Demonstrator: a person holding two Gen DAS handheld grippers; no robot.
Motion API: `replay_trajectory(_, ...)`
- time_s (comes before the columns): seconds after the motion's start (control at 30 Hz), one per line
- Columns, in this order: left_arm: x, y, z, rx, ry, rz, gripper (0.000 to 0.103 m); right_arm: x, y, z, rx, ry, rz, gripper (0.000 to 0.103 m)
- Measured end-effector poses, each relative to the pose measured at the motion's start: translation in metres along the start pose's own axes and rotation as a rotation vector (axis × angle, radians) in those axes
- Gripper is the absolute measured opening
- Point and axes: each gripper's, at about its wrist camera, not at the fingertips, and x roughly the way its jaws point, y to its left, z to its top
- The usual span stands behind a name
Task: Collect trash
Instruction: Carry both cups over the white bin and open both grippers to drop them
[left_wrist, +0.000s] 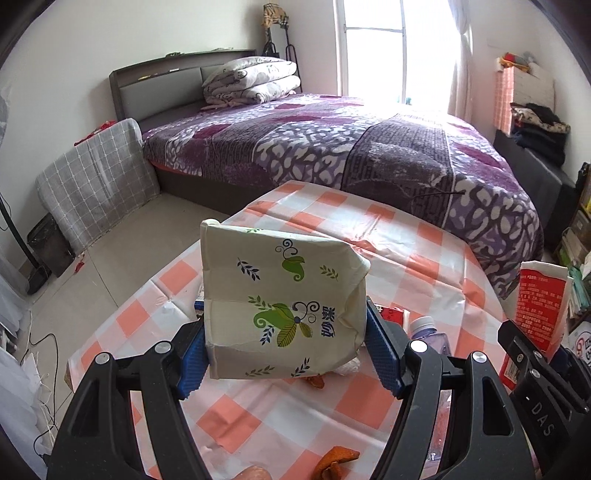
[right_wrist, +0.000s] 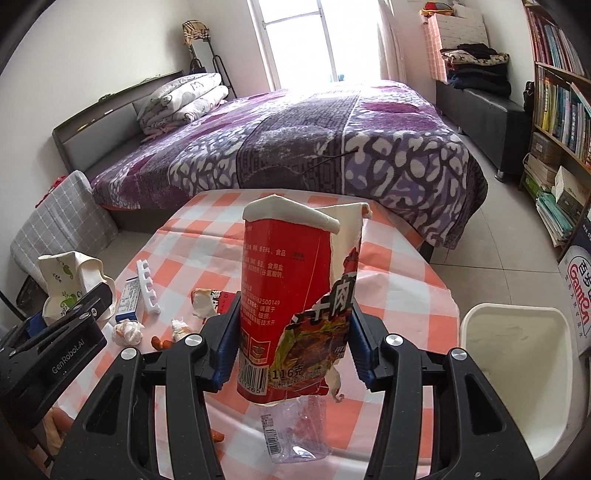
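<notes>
Your left gripper pinched a cream leaf-print carton; your right gripper pinched a torn red carton above the table's near edge.

Daylight pours in from the window at the far end of the room, and it blows out to pure white in both views, washing the near edge of the bed in glare. The rest of the room is evenly and softly lit, with only faint shadows on the checked tablecloth. Both pictures are sharp, but the fisheye bends walls and the bookshelf outward, and the corners fall to black.
</notes>
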Motion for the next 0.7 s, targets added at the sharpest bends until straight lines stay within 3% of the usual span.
replay_trajectory(0.33, -0.009, -0.044, -0.006, 0.051, -0.005, -0.062, 0.072, -0.013, -0.039, 0.001, 0.031, 0.006, -0.066, 0.049)
replay_trajectory(0.7, -0.017, -0.1, -0.021, 0.142, 0.001, -0.138, 0.072, -0.027, -0.117, -0.003, 0.175, 0.073, -0.165, 0.049)
